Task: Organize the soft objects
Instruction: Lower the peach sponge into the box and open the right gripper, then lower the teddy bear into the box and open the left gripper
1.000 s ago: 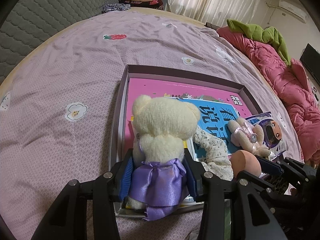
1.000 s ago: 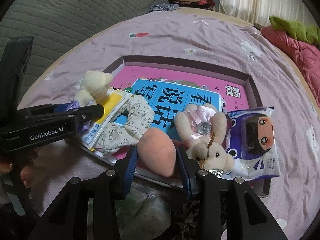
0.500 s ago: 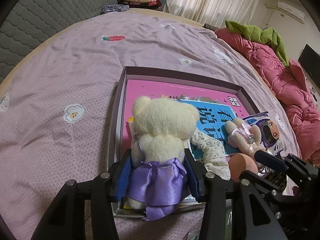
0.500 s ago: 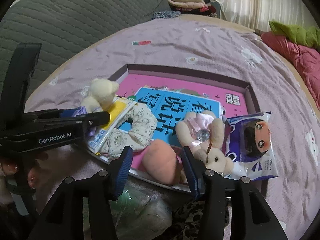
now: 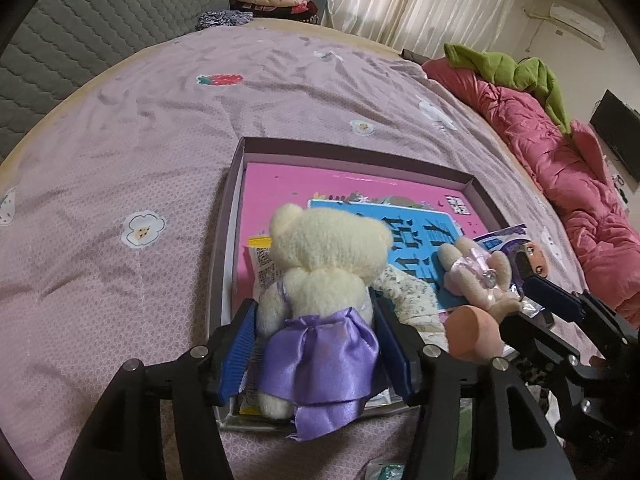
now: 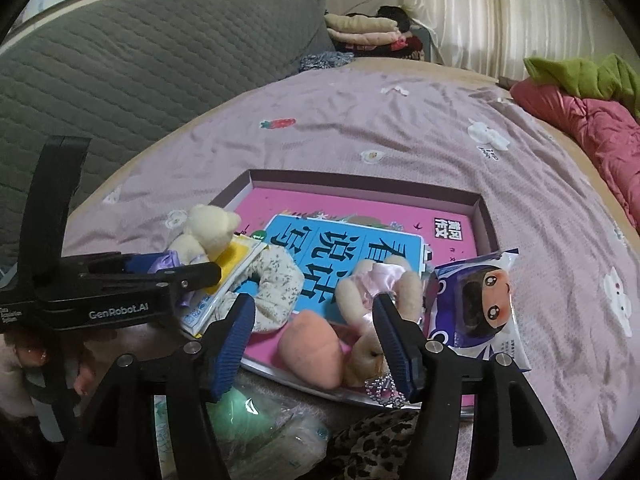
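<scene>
At the near edge of the shallow tray, the left gripper brackets a cream bear in a shiny purple satin skirt. Its jaws are opening, and the ribbed blue pads look just clear of the plush. To the right, the right gripper is opening too, with a smooth, rounded peach plush lying loose between its wide jaws. Both toys sit on the tray's near rim, so a brushing finger could tip them off onto the quilt. Further in lie a floral fabric piece, a fuzzy tan bear in pink, a glossy packet and flat books.
</scene>
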`<state>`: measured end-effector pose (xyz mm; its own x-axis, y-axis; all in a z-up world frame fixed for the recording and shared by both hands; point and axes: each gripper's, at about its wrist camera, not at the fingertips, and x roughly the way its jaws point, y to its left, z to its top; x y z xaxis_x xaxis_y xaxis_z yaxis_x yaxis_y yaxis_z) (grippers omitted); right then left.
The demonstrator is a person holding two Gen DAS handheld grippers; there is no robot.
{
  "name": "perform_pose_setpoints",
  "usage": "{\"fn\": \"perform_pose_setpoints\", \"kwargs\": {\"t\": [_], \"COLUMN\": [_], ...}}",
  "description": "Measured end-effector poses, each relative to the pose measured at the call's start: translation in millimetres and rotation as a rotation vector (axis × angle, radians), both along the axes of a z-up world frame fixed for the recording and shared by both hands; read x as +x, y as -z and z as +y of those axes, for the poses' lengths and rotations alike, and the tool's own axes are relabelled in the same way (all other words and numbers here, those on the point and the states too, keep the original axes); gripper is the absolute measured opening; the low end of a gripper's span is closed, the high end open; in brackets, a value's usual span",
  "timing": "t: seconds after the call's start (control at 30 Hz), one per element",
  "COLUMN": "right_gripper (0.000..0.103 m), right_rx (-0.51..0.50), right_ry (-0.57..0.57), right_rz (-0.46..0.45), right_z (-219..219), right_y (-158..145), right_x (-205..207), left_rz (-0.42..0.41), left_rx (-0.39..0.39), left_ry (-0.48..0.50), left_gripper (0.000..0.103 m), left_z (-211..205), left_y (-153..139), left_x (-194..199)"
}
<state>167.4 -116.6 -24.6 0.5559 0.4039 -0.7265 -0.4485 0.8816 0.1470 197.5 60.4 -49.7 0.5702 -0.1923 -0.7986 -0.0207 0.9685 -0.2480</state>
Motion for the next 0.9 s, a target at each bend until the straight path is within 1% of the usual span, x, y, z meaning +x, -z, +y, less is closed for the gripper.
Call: {"fn": "perform_pose_setpoints", "kwargs": {"t": [0.37, 0.57, 0.67, 0.77, 0.9], "right_gripper": [0.064, 0.065, 0.065, 0.065, 0.070], "right_rx": [-0.005, -0.002, -0.002, 0.006, 0.018], "right_ry": [0.030, 0.038, 0.047, 0.060, 0.083], "right_rz": [-0.016, -0.030, -0.039, -0.052, -0.079], "right_z": [-6.5, -8.1, -10.5, -14.3, -19.9], "right_y": [-1.5, -4.0, -5.2, -7.6, -12.9], "right_x": [2.0, 1.8, 1.5, 1.4, 1.3], "left_rz": [-0.025, -0.060, -0.072, -0.106, -0.151], "left_rx": [-0.022, -0.039, -0.050, -0.072, -0.080], "left_ry": [0.011, 0.035, 0.016, -0.005, -0.033], "left_gripper": [0.058, 0.061, 0.061, 0.061, 0.061], "left_z": [3.0, -1.2, 3.2, 10.2, 19.5], "left_y": [-6.5, -12.3, -14.7, -22.1, -31.5], "left_x": [-2.9, -5.6, -6.0, -7.9, -10.0]}}
